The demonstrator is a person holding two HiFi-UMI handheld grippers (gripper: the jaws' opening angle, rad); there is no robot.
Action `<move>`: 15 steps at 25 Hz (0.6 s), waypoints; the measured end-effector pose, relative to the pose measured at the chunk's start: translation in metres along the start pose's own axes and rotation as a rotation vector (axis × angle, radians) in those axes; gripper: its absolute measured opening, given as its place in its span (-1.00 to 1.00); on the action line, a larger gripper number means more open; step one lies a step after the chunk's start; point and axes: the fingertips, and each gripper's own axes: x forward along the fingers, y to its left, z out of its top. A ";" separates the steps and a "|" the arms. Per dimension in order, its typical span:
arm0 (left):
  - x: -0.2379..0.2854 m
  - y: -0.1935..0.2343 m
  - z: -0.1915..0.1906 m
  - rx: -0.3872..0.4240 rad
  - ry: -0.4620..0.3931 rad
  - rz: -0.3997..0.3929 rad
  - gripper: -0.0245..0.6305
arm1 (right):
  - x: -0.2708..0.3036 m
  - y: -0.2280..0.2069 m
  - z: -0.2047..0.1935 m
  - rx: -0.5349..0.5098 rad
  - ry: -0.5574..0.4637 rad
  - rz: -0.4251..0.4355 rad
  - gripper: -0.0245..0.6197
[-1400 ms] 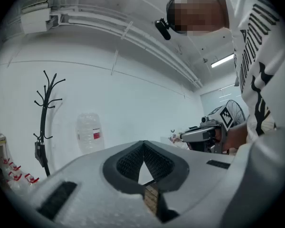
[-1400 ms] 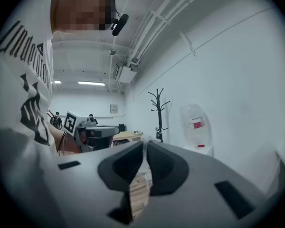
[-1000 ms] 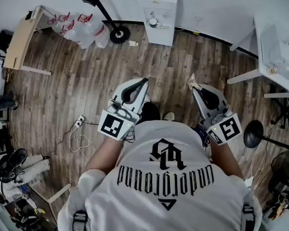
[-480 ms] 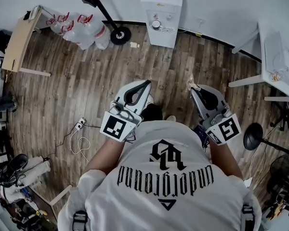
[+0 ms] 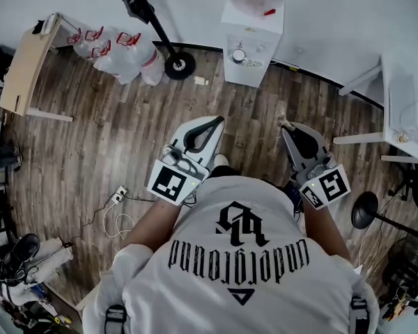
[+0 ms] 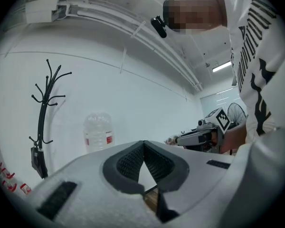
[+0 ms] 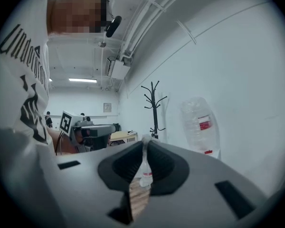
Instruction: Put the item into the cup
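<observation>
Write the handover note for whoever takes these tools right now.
Left tool: shut, empty.
Right tool: shut on the small pale item, pinched at its tips.
Cup: in no view. A water dispenser stands ahead by the wall.
Done: item is in the grip.
Left: find the cup, bring the right tool over it, open, let the item drop in.
</observation>
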 end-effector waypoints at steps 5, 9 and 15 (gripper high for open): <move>-0.002 0.046 -0.005 -0.009 0.007 -0.004 -0.91 | 0.056 0.001 0.005 0.011 -0.006 0.005 -0.81; -0.009 0.073 -0.012 -0.029 0.015 0.021 -0.91 | 0.088 0.006 0.000 0.003 0.019 0.036 -0.81; -0.006 0.110 -0.015 -0.058 0.012 0.070 -0.91 | 0.124 -0.012 -0.006 0.026 0.034 0.053 -0.80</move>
